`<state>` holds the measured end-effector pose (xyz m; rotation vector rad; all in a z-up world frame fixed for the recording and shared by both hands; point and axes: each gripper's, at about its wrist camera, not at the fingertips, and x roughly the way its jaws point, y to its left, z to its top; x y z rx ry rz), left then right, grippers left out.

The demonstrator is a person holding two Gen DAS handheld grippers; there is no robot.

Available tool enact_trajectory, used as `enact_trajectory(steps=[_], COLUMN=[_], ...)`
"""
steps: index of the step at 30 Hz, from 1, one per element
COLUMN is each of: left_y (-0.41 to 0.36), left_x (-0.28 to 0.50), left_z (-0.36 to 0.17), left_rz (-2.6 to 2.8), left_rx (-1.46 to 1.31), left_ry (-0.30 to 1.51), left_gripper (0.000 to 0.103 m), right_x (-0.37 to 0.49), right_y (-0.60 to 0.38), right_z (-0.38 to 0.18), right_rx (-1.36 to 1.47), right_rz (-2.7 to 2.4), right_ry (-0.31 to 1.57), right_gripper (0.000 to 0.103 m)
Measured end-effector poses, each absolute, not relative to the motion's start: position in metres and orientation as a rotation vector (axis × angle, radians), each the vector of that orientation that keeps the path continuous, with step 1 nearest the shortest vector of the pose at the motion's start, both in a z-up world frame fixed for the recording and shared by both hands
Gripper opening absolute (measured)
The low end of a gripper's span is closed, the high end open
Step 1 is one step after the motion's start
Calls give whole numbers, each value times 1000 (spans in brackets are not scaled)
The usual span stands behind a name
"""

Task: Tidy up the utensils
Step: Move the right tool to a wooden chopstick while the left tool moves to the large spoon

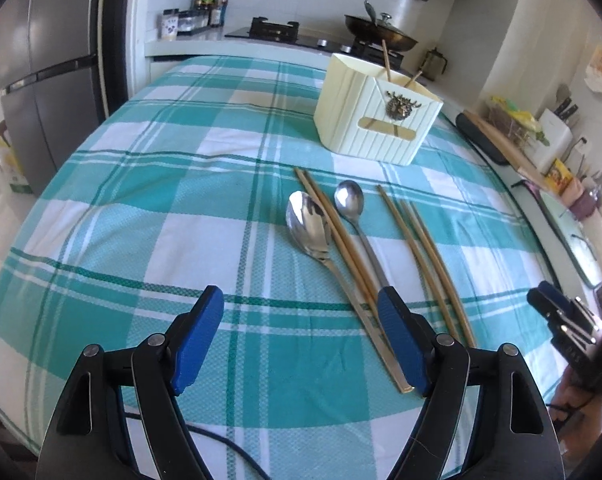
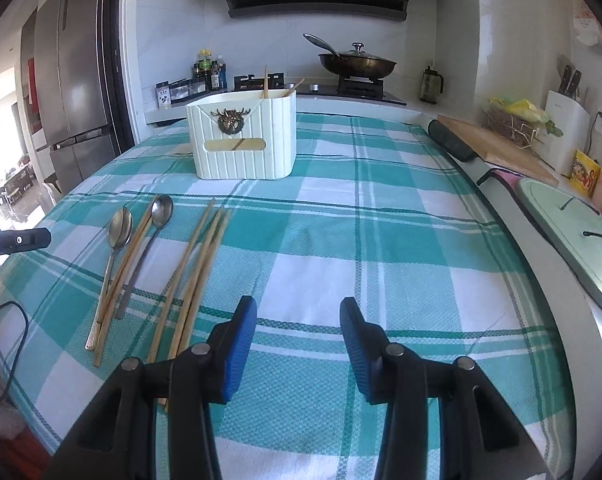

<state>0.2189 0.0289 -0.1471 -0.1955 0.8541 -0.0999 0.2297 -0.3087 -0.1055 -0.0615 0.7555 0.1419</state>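
On the green checked tablecloth [image 1: 141,200] lie a large steel spoon [image 1: 309,224], a smaller spoon [image 1: 349,200], a pair of wooden chopsticks [image 1: 333,236] between them, and more chopsticks [image 1: 421,248] to the right. Behind them stands a cream ribbed utensil holder [image 1: 377,120] with two chopsticks sticking out. My left gripper [image 1: 301,300] is open wide above the cloth, its right finger over the spoon handles' near ends. My right gripper [image 2: 298,308] is open with only cloth between its pads. The chopsticks [image 2: 205,256], spoons [image 2: 121,228] and holder [image 2: 243,140] lie to its left.
A stove with a lidded wok [image 2: 357,64] and spice bottles [image 2: 209,72] line the back counter. A cutting board [image 2: 497,148], knife block [image 2: 565,128] and pale green lid [image 2: 573,232] sit right of the table. A fridge [image 2: 73,92] stands left. A black cable [image 1: 229,448] trails near the front edge.
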Motion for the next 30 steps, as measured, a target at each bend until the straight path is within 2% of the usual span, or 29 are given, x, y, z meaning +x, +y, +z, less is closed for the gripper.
enact_trajectory(steps=[13, 30], left_y=[22, -2], left_x=[222, 277], left_z=[-176, -200], left_rz=[-37, 70], left_rx=[-208, -136], left_ry=[900, 932], left_gripper=[83, 83], right_x=[241, 247], right_y=[-288, -280], right_z=[-127, -131], right_rx=[-32, -72], right_rz=[197, 221], right_ry=[801, 872], right_gripper=[44, 44])
